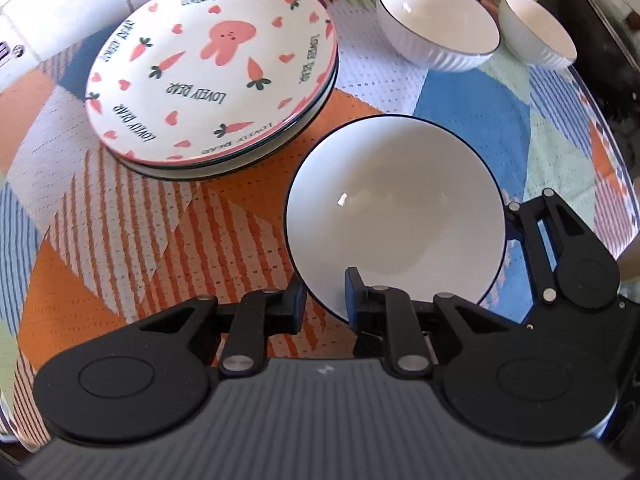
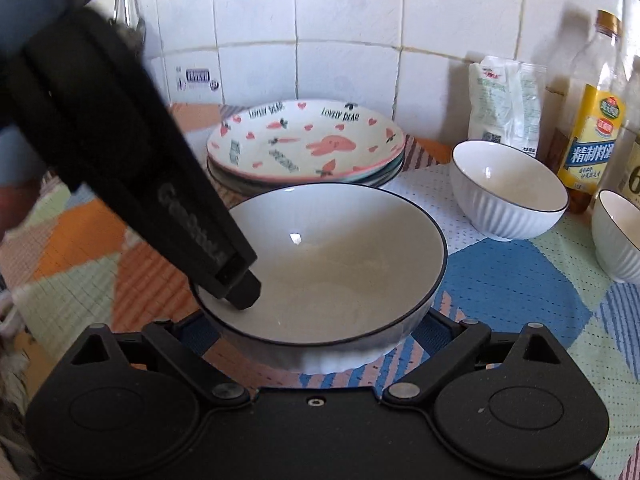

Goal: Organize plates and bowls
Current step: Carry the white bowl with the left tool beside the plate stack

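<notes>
Left claw (image 1: 325, 300) is narrow, clamped on the near rim of the white bowl (image 1: 396, 216), one pad inside, one outside. Right claw (image 2: 320, 334) is wide, fingers either side of the same bowl's base; can't tell if the pads press it. Plate stack (image 1: 212, 76) sits ahead-left of the left claw on the counter (image 1: 120, 232), two ribbed bowls (image 1: 438, 20) ahead-right.
</notes>
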Available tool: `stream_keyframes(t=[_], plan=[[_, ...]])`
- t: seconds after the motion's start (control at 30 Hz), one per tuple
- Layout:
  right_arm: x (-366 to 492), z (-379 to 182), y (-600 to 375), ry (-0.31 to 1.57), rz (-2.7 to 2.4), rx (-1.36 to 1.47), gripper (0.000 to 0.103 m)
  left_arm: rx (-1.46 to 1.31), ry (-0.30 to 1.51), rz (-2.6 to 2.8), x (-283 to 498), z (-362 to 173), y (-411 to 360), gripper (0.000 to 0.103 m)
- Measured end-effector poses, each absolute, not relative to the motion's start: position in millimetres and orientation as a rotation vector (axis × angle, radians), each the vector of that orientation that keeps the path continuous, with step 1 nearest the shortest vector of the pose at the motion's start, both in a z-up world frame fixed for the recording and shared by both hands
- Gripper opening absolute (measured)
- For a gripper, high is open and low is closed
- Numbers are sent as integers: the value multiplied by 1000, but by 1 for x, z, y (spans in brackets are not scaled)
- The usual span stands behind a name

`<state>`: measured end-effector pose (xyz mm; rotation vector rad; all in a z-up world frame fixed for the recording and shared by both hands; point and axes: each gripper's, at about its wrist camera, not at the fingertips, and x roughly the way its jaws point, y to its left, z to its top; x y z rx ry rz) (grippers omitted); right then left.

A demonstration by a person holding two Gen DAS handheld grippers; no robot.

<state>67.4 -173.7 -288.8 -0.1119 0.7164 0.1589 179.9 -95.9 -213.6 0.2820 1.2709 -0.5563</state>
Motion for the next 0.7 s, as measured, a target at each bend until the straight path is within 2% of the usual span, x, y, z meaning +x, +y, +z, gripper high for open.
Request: stream_keyframes(t=[0.2,0.33,0.5,0.7], plan=[[68,-293,-169,706,102,-92,99,326,1298,-615,187,-215,-97,18],[72,-294,-164,797,37,-154,100,348,1307,-663,190,-213,-97,20],[60,-287,-168,833,-35,-93,101,332,1317,-687,198,-207,-85,35],[33,-268,-166,765,-72,-23,100,394,1243,-751,198,-185,-76,39]])
